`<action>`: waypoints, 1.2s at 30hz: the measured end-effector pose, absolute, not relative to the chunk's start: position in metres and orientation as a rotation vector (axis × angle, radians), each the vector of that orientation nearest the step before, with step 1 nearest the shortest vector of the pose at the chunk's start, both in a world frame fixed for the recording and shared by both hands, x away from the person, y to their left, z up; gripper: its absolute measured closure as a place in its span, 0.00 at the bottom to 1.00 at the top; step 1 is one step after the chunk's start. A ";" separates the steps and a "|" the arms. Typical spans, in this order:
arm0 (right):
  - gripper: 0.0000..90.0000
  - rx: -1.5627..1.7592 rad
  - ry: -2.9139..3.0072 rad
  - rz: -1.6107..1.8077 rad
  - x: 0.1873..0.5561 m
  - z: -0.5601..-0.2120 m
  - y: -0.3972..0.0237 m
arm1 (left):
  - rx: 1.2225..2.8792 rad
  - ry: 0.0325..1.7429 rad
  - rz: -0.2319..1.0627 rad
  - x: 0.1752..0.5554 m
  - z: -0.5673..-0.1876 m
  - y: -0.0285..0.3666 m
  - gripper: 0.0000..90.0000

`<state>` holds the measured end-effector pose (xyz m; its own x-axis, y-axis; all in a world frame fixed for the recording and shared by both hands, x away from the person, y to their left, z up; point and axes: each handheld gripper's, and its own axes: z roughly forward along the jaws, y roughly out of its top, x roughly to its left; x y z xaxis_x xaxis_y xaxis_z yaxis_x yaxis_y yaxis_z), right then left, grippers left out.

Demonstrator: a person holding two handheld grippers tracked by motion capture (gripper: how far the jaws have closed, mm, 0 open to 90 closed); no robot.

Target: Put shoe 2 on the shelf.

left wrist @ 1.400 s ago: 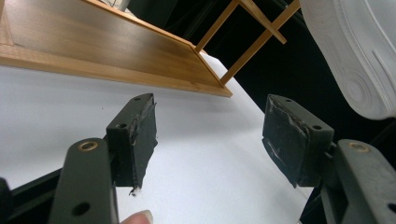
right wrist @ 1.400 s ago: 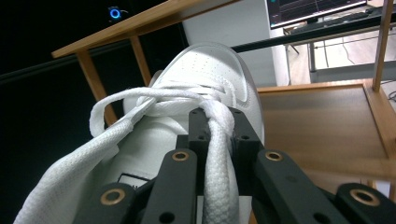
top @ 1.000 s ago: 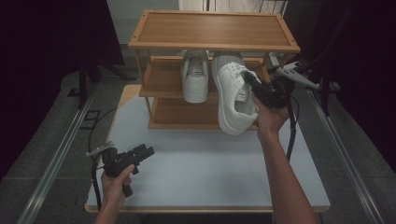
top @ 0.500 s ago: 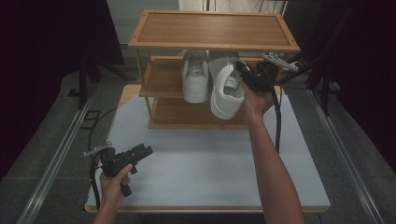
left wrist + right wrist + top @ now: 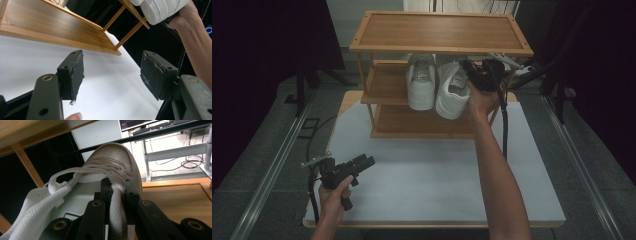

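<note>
In the high view, the wooden rack's (image 5: 439,32) top board hides the toes of both white shoes on the middle shelf, upper centre of the frame. The right gripper (image 5: 479,80) sits against the right-hand shoe (image 5: 452,92), whose heel hangs past the shelf edge beside the left-hand shoe (image 5: 421,85). The left gripper (image 5: 362,164), lower left, hovers over the white table (image 5: 427,170).

The left gripper view shows its jaws spread wide with nothing between them; the shoe's sole is cut off at the top edge.

The right gripper view shows jaws clamped on the shoe's upper edge (image 5: 116,200), white laces draped alongside, perforated toe ahead.
</note>
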<state>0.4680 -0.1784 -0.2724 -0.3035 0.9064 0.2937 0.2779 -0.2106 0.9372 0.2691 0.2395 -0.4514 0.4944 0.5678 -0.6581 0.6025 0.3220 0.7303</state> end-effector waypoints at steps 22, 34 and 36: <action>0.78 1.339 1.479 1.646 0.476 -0.282 -0.169 | 1.332 1.144 -0.032 0.268 -0.451 0.237 0.39; 0.74 1.267 1.517 1.655 0.454 -0.273 -0.177 | 1.341 1.139 -0.030 0.269 -0.452 0.235 0.39; 0.73 1.248 1.520 1.659 0.447 -0.270 -0.179 | 1.342 1.140 -0.029 0.269 -0.452 0.235 0.39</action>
